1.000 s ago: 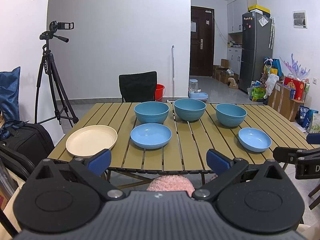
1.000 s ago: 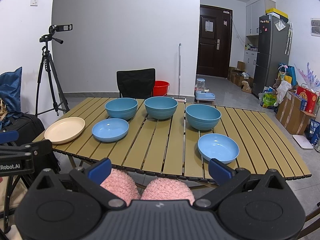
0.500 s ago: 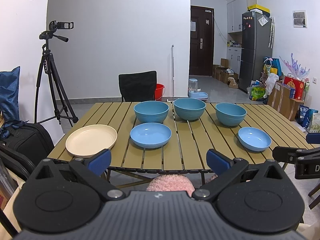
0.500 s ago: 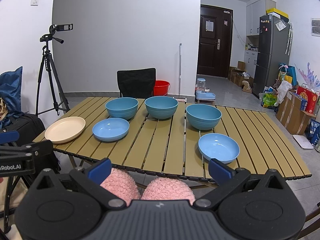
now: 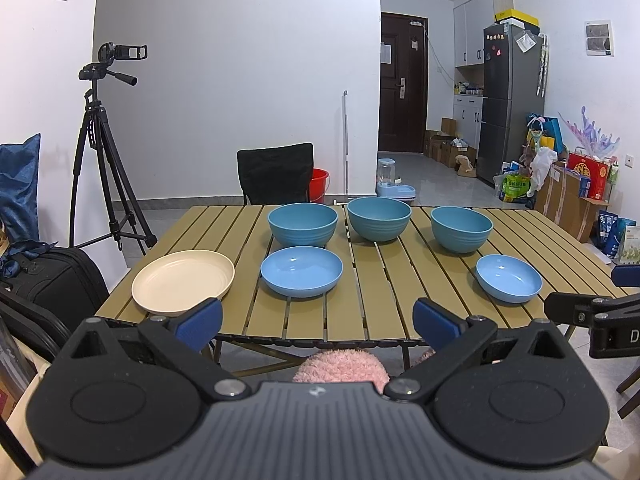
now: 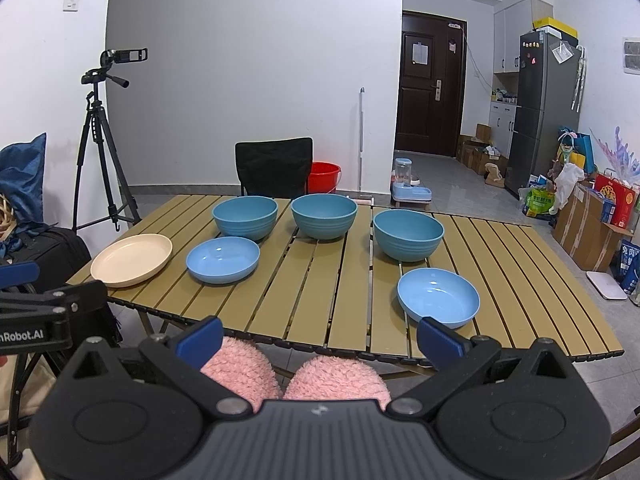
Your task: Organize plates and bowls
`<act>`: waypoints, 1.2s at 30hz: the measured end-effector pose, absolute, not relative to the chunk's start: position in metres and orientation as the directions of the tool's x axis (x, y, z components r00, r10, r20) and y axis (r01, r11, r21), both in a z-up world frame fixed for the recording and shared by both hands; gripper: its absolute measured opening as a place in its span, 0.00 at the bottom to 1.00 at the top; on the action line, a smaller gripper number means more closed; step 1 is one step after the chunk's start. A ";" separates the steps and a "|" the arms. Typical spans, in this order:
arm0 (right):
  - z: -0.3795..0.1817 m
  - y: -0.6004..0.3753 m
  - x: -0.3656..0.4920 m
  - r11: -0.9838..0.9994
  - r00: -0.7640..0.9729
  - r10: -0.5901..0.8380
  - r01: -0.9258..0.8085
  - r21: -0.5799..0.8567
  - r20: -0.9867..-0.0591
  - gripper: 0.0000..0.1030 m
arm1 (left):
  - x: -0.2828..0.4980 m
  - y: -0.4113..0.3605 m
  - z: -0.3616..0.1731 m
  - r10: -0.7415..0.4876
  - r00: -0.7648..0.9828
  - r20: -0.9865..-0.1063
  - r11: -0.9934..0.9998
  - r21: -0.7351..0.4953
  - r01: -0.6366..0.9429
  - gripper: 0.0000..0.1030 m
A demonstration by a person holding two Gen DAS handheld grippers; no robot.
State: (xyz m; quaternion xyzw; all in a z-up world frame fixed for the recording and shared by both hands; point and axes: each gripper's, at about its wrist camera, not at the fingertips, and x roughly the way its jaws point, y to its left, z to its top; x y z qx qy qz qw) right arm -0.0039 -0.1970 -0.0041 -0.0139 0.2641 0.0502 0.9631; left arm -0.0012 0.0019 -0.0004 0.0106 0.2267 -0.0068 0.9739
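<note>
Left wrist view shows my left gripper (image 5: 316,320) held before the near edge of the slatted wooden table (image 5: 392,312), fingers wide apart, holding nothing. My right gripper (image 6: 318,338) waits the same way. I think I stay back to see everything first. Three deep blue bowls (image 5: 379,219) stand along the far edge. Two shallow light blue bowls (image 5: 301,270) sit nearer me. One round cream plate (image 5: 183,282) lies by the near left corner. Nothing is stacked. My grippers hide my hands and the table legs.
</note>
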 end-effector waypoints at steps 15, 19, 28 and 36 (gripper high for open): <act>-0.004 -0.197 -0.004 0.995 0.855 0.089 -0.104 -0.001 -0.510 1.00 | -0.001 0.002 0.000 -0.009 0.897 -0.442 1.000 0.018 0.018 1.00; -0.004 -0.197 -0.004 0.995 0.855 0.090 -0.105 0.000 -0.510 1.00 | -0.001 0.002 0.000 -0.008 0.897 -0.441 1.000 0.018 0.018 1.00; -0.005 -0.193 -0.002 0.992 0.854 0.107 -0.124 0.000 -0.509 1.00 | -0.002 0.002 -0.001 -0.008 0.899 -0.438 1.000 0.015 0.016 1.00; -0.003 -0.189 0.008 0.987 0.847 0.136 -0.159 0.000 -0.513 1.00 | 0.007 0.005 -0.001 0.008 0.896 -0.444 1.000 0.015 -0.002 1.00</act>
